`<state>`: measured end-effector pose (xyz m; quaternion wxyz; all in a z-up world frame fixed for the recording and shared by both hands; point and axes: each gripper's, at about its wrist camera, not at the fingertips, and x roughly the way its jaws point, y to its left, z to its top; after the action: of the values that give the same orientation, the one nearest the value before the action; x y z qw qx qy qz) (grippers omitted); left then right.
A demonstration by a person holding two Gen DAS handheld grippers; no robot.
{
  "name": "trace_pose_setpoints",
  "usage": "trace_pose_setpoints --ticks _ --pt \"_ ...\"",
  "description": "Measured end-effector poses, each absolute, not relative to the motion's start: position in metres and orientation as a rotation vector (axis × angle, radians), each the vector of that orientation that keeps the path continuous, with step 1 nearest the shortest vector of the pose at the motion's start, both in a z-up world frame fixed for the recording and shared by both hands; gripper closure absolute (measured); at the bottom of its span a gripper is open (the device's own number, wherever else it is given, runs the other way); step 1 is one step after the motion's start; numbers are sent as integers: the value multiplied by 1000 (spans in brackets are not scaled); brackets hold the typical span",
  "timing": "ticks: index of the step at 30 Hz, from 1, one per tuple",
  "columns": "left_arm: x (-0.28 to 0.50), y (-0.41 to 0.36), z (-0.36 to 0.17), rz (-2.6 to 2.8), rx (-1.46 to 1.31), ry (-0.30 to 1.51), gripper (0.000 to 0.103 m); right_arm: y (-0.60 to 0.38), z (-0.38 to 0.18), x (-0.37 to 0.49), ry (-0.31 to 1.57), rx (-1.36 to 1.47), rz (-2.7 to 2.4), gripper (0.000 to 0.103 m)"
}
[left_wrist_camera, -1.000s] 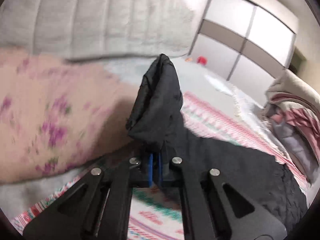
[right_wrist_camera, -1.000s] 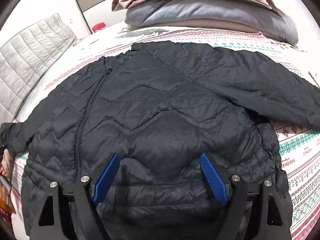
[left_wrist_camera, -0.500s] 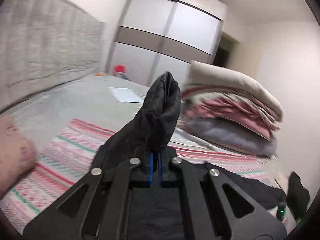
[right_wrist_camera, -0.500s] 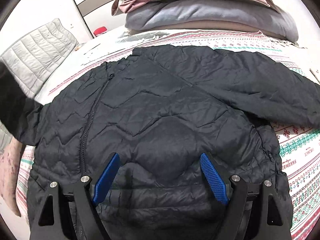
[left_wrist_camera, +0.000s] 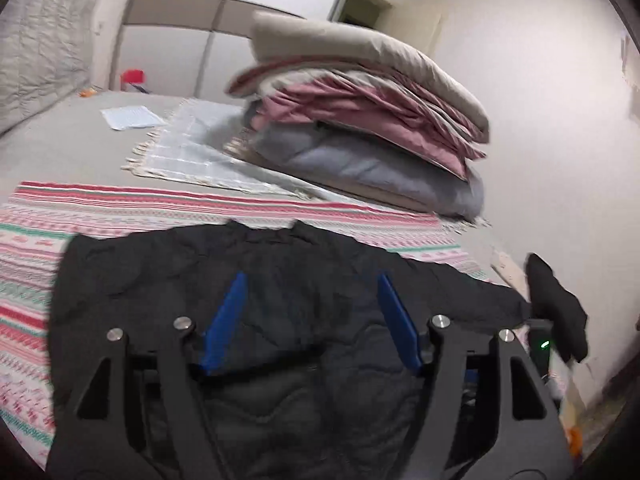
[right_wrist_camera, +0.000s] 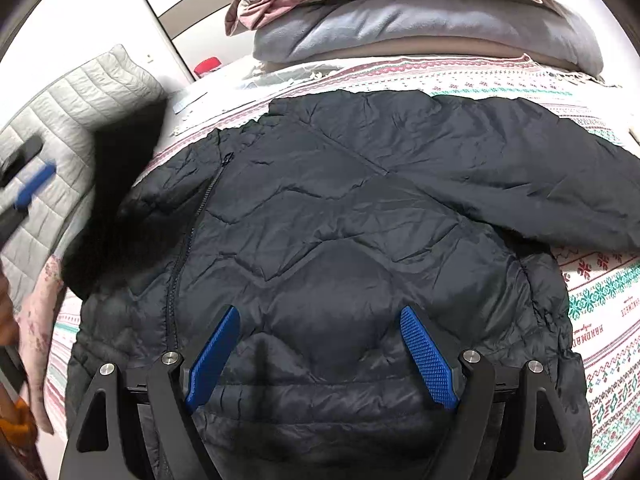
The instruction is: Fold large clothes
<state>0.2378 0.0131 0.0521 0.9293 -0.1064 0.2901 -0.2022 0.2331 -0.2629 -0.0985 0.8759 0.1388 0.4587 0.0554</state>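
This is a bedroom in a home. Ahead of the left gripper [left_wrist_camera: 310,312] lies a wide bed [left_wrist_camera: 60,140] covered with a striped patterned blanket [left_wrist_camera: 120,204], and further ahead a pile of folded quilts [left_wrist_camera: 360,120] rests on it. To the far left of this gripper stands a grey padded headboard [left_wrist_camera: 36,64], and behind the bed there is a big wardrobe [left_wrist_camera: 192,40] with sliding doors.
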Motion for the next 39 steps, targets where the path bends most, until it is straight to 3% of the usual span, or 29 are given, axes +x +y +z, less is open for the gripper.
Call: trace_pose_setpoints --ticks 6,9,15,17,18,19,20,21,28,32,35,39 --pt "226 118 29 -47 -274 602 35 -263 -90 231 1014 443 270 19" --pt "226 167 12 53 -390 622 48 -248 -82 250 1047 515 388 19" --pt "238 177 -22 54 -441 646 52 -221 -89 338 1000 568 326 20" --pt "244 169 -29 24 -429 639 54 -212 -105 364 980 599 329 26" --pt "245 164 -32 8 -423 636 54 -209 -111 371 978 602 330 40" --pt "248 161 -33 -5 -413 635 54 -202 -120 382 979 592 319 70" --pt "249 157 -33 -17 -396 634 54 -197 -124 386 981 568 305 90" --pt "251 150 -34 -28 -362 633 54 -194 -125 386 987 550 301 95" --pt "265 138 -49 -28 -291 687 54 -194 -76 302 848 468 286 97" --pt "277 136 -92 20 -254 866 53 -191 -110 296 945 355 180 96" --pt "274 142 -98 8 -297 858 53 -194 -133 296 967 324 178 97" --pt "271 142 -91 18 -283 866 48 -194 -122 287 960 259 158 86"
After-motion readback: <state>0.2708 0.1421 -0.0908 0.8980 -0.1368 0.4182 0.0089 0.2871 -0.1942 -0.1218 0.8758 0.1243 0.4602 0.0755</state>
